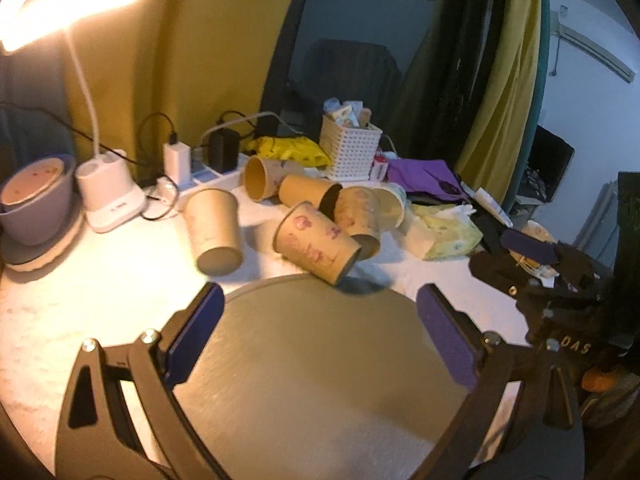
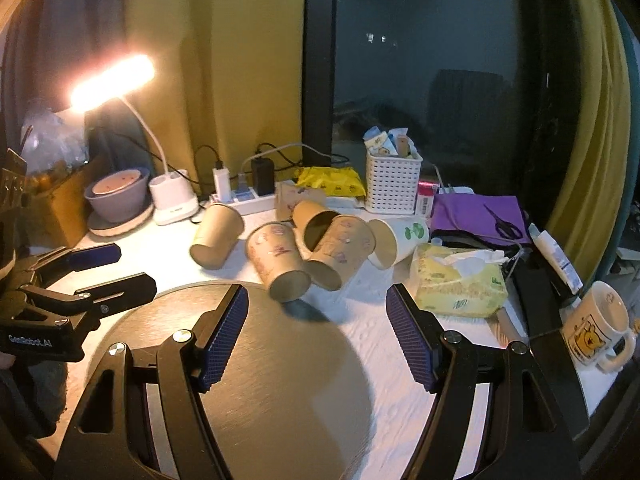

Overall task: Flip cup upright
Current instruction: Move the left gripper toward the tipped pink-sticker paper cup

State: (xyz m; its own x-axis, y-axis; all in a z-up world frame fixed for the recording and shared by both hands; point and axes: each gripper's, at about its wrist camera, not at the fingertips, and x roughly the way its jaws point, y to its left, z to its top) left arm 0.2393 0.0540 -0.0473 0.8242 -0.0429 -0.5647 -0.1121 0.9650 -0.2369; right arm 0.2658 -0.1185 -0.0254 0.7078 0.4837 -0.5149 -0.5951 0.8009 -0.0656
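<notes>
Several brown paper cups lie on their sides on the white table. The nearest printed cup (image 1: 316, 243) (image 2: 277, 259) lies with its base toward me at the far edge of a round grey mat (image 1: 316, 364) (image 2: 256, 368). A plain cup (image 1: 214, 229) (image 2: 216, 236) lies to its left. More cups (image 1: 356, 212) (image 2: 340, 250) and a white cup (image 2: 396, 240) lie behind. My left gripper (image 1: 320, 320) is open and empty over the mat. My right gripper (image 2: 318, 332) is open and empty, short of the cups. The left gripper also shows in the right wrist view (image 2: 104, 272).
A lit desk lamp (image 1: 110, 196), a purple bowl (image 1: 34, 204), a power strip (image 2: 248, 200), a white basket (image 1: 350, 152), a tissue pack (image 2: 460, 284), purple cloth with scissors (image 2: 480, 216) and a cartoon mug (image 2: 596, 328) crowd the table's back and right.
</notes>
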